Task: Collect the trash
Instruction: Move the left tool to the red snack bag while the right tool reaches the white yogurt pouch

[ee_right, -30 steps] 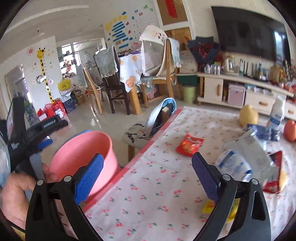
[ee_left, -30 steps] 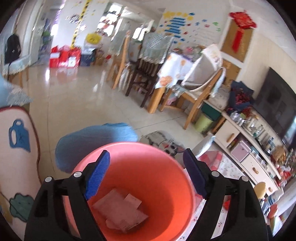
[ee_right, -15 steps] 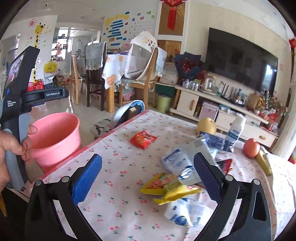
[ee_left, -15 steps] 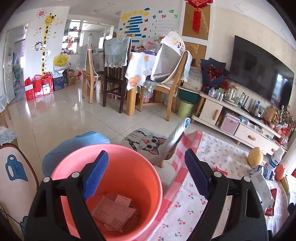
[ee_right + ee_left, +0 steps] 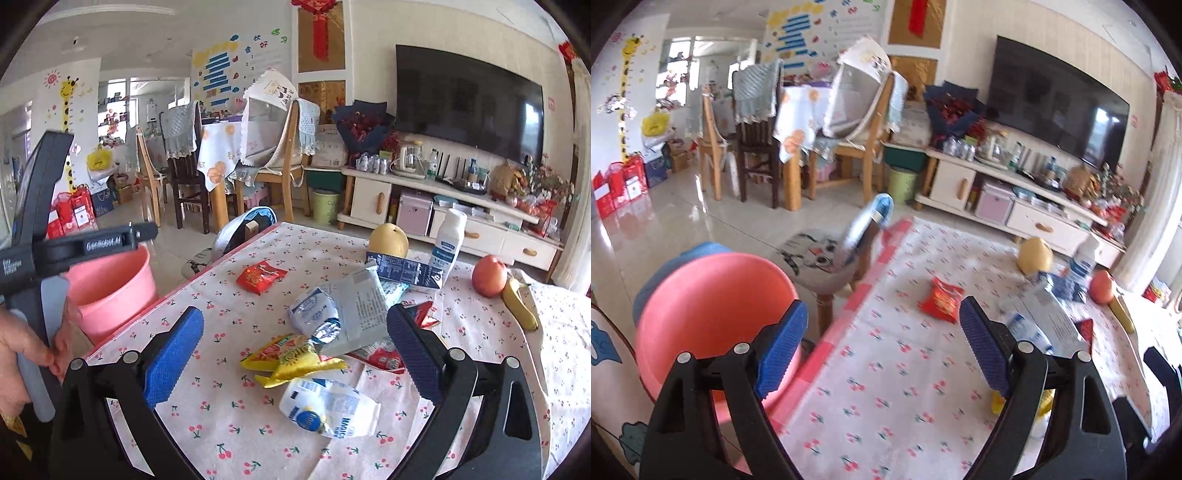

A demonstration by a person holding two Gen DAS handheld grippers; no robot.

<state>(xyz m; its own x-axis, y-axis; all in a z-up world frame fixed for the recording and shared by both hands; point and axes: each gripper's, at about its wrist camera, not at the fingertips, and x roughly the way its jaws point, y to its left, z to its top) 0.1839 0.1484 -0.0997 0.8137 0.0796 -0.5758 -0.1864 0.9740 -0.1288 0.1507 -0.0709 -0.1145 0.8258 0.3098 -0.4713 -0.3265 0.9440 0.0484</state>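
A pink bucket (image 5: 709,295) stands on the floor at the table's left edge; it also shows in the right wrist view (image 5: 110,288). My left gripper (image 5: 882,343) is open and empty over the table's left edge beside the bucket. My right gripper (image 5: 291,354) is open and empty above a pile of wrappers: a yellow snack bag (image 5: 295,360), a white-blue pouch (image 5: 328,406) and a grey-white bag (image 5: 354,306). A red packet (image 5: 260,276) lies farther back, also in the left wrist view (image 5: 940,300).
On the cherry-print tablecloth (image 5: 229,417) are a pear (image 5: 388,240), a white bottle (image 5: 447,243), a dark blue carton (image 5: 406,271), an apple (image 5: 489,275) and a banana (image 5: 519,304). A cat-print stool (image 5: 816,258) stands beside the table. Chairs and a TV cabinet are behind.
My left gripper has swung right, from above the bucket's inside to the table's edge. My right gripper has moved right, over the wrapper pile. Both stay open.
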